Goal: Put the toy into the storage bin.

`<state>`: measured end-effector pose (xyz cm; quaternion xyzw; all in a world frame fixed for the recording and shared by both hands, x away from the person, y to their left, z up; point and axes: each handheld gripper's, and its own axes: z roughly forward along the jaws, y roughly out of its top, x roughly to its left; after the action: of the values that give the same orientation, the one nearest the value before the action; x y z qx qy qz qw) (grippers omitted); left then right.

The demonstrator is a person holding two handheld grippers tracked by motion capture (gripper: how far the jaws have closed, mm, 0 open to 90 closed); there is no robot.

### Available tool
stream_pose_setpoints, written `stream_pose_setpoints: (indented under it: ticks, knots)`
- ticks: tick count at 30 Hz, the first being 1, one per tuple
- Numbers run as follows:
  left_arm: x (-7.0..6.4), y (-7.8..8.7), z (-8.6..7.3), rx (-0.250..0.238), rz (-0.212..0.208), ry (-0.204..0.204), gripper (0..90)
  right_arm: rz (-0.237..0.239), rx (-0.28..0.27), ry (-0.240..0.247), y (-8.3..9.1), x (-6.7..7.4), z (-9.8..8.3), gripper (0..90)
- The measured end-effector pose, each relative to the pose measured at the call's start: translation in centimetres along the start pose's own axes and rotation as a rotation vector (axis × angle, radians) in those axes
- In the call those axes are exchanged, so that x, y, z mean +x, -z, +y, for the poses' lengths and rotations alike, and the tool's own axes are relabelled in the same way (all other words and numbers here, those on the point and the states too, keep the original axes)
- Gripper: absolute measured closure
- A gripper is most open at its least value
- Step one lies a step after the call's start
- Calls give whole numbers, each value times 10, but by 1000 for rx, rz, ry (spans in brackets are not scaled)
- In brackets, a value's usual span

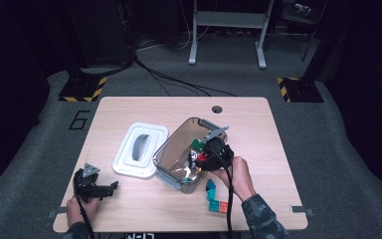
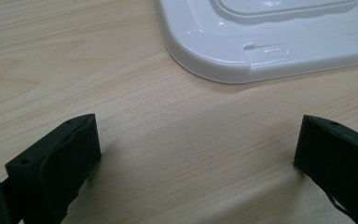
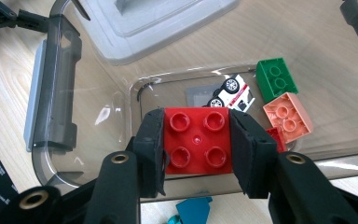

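Resting near the counter's [image 1: 258, 119] near-left corner, the left gripper [image 1: 110, 188] sits idle with its jaws wide apart and nothing between them, bare wood under them and the white lid [image 1: 140, 149] just beyond. That lid lies flat to the right of it, touching or almost touching the left side of the clear bin [image 1: 171, 149], which stands near the counter's middle. Over the bin's near-right part the right gripper [image 3: 196, 140] holds a red brick [image 3: 196, 141], jaws clamped on its two opposite sides, studs facing the camera. Below it in the bin lie a green brick [image 3: 275, 79], a salmon brick [image 3: 287, 116] and a small white toy car [image 3: 230, 93]. Judging from this, the brick is about to be let go into the bin; released too near the near wall, it could catch the rim and bounce out onto the counter, and a jaw lowered further could knock the wall and shove the bin against the lid. Right of the bin, a teal brick [image 1: 211, 189] and a few other coloured bricks [image 1: 220, 206] lie close to the counter's near edge, where a trailing cable or sleeve could sweep them off. Open counter stretches to the far and right sides.
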<state>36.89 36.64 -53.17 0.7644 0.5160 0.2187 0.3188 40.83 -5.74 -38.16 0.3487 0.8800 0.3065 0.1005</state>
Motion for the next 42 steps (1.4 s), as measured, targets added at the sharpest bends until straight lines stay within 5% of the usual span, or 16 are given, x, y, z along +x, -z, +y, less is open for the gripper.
stream_pose_setpoints:
  ticks: [5,9,13,19,27,38,42]
  knots:
    - [0,0,0,0,0,0,0,1,8,-13,-1,0,-3,407]
    - [0,0,0,0,-2,0,0,-21,-36,-36,9,-2,-8,213]
    - [0,0,0,0,0,0,0,-22,-95,-50,24,-5,-15,155]
    - [0,0,0,0,0,0,0,-30,-131,-63,39,-11,-30,102]
    - [0,0,0,0,0,-1,0,-41,-110,-103,36,-15,-59,64]
    - [0,0,0,1,-1,0,0,-24,-46,-178,-4,-19,-98,6]
    - [0,0,0,0,0,0,0,-45,-45,-196,-22,-20,-104,135]
